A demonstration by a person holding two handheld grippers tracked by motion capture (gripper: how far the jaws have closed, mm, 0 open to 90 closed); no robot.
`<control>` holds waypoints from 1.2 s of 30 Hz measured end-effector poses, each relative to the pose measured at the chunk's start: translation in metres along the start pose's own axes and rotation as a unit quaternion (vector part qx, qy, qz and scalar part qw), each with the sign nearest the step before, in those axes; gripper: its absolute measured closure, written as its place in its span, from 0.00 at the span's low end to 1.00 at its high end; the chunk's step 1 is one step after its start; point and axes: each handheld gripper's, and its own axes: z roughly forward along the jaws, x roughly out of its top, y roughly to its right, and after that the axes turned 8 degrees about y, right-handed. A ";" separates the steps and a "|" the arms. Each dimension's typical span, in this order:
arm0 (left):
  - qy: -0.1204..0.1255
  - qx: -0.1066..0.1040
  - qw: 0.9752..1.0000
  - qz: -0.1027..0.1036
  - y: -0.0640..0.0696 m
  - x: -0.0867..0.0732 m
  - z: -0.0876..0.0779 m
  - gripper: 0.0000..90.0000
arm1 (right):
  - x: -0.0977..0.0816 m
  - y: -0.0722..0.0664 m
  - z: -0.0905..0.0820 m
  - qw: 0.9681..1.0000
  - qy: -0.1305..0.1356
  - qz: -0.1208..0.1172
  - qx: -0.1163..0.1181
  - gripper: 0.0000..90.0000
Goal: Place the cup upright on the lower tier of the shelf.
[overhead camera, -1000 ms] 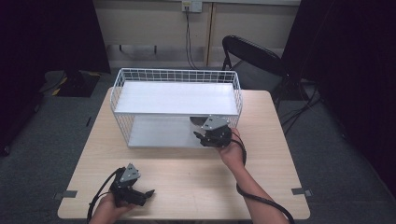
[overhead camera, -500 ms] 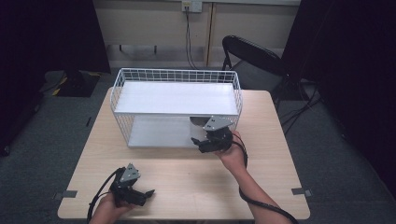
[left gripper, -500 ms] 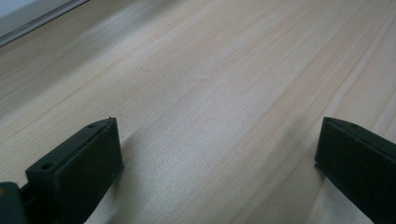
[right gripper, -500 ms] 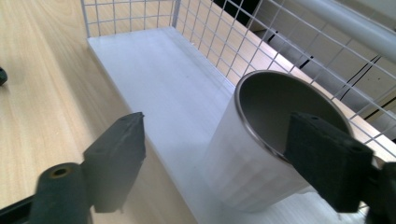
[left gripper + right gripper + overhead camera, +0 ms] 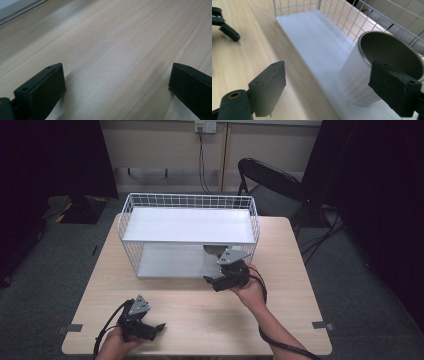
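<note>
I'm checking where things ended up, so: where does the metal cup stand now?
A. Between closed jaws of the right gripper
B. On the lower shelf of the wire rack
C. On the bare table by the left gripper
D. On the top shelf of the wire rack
B: the metal cup stands upright on the lower shelf of the wire rack, and the right gripper is open around it, its pads clear of it.

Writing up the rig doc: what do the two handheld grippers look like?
Both grippers, left and right, are black with two blocky black jaws and a grey three-cornered plate on top. A black cable trails from each. The jaw blocks have small round holes near the base. Forearms are bare, no sleeves.
</note>
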 end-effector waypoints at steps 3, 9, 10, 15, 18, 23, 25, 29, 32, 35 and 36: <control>0.001 0.000 1.000 0.000 0.000 0.000 0.000 0.00 | 0.000 -0.001 -0.003 1.000 0.000 0.007 0.007 0.15; 0.001 0.000 1.000 -0.001 0.000 0.000 0.000 0.00 | -0.002 -0.001 -0.009 1.000 0.001 0.009 0.011 0.15; 0.001 0.000 1.000 0.000 0.000 0.000 0.000 0.00 | -0.002 -0.001 -0.010 1.000 0.001 0.009 0.012 0.15; 0.000 0.000 1.000 0.000 0.000 0.000 0.000 0.00 | -0.005 -0.001 -0.012 1.000 0.001 0.012 0.015 0.15; 0.001 0.000 1.000 0.000 0.000 0.000 0.000 0.00 | -0.007 -0.001 -0.013 1.000 0.000 0.013 0.015 0.15; 0.001 0.001 1.000 -0.001 0.000 0.000 0.000 0.00 | -0.012 -0.003 -0.018 1.000 0.005 0.020 0.018 0.15; 0.001 0.001 1.000 0.000 0.000 0.000 0.000 0.00 | -0.015 -0.003 -0.021 1.000 0.004 0.022 0.018 0.15; -0.001 0.000 1.000 0.001 0.000 0.000 0.000 0.00 | -0.021 -0.003 -0.030 0.999 0.003 0.028 0.019 0.15; -0.001 0.000 1.000 0.001 0.000 0.000 0.000 0.00 | -0.026 -0.001 -0.036 0.999 0.003 0.032 0.019 0.15; -0.001 0.000 1.000 0.001 0.000 0.000 0.000 0.00 | -0.031 0.000 -0.042 0.999 0.002 0.036 0.019 0.15; 0.000 0.000 1.000 0.001 0.000 0.000 0.000 0.00 | -0.033 0.001 -0.044 0.999 0.001 0.036 0.017 0.15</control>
